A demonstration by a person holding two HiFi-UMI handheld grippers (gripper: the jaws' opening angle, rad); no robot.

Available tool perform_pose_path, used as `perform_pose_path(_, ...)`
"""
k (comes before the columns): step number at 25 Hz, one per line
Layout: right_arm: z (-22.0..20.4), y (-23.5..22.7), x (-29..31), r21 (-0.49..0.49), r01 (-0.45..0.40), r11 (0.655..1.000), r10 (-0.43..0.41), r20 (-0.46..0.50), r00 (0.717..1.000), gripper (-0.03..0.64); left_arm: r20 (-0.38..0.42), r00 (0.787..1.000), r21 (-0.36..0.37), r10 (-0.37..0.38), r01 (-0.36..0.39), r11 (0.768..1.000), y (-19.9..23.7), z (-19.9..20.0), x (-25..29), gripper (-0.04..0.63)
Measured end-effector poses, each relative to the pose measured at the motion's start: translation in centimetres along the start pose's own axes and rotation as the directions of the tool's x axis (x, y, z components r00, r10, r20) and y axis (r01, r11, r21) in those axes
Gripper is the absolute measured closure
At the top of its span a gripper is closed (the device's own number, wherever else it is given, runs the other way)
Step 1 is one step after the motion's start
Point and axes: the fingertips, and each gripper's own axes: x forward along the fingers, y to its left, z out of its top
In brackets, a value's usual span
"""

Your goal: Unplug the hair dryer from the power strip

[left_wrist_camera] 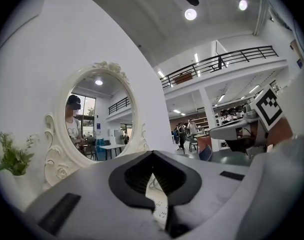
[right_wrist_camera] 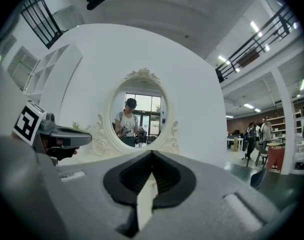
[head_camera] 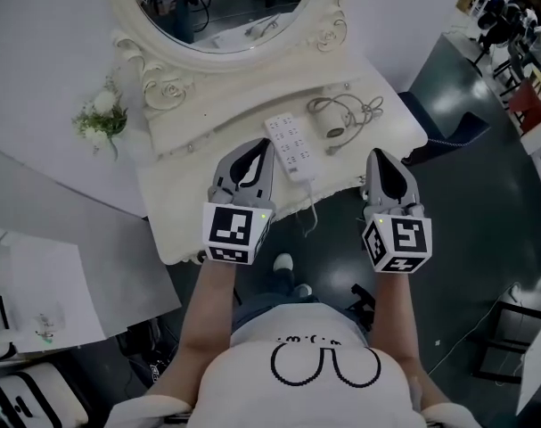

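White desk (head_camera: 168,201) under oval mirror (head_camera: 225,7); 2 grippers held level over its front edge, left gripper (head_camera: 259,150) and right gripper (head_camera: 380,160), both pinched tight with nothing between the jaws; power strip (head_camera: 291,146) flat mid-desk, just beyond left gripper; hair dryer (head_camera: 334,125) just right of it, cord loosely coiled, no plug seen in any socket. Judged: unplugging looks done; next move only needs to confirm the plug lies free.
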Motion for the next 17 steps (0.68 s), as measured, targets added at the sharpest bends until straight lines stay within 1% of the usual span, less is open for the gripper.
perform_pose_path(7,1.7,-0.3,-0.6,-0.054,0.024,0.998,-0.022,0.037,0.999,0.62,0.069,0.997,-0.032,0.016,-0.014,0.999,0.7,2.6,0.0,0.598)
perform_pose_path(10,2.3,-0.3,-0.5,-0.08,0.032,0.996,-0.028,0.05,0.998,0.62,0.099,0.995,-0.028,0.028,-0.025,0.999,1.1,3.6,0.2,0.597)
perform_pose_path(17,2.5,-0.2,-0.1,-0.08,0.038,0.996,-0.033,0.059,0.998,0.618,0.108,0.993,-0.013,0.04,-0.038,0.999,1.8,4.0,0.5,0.597)
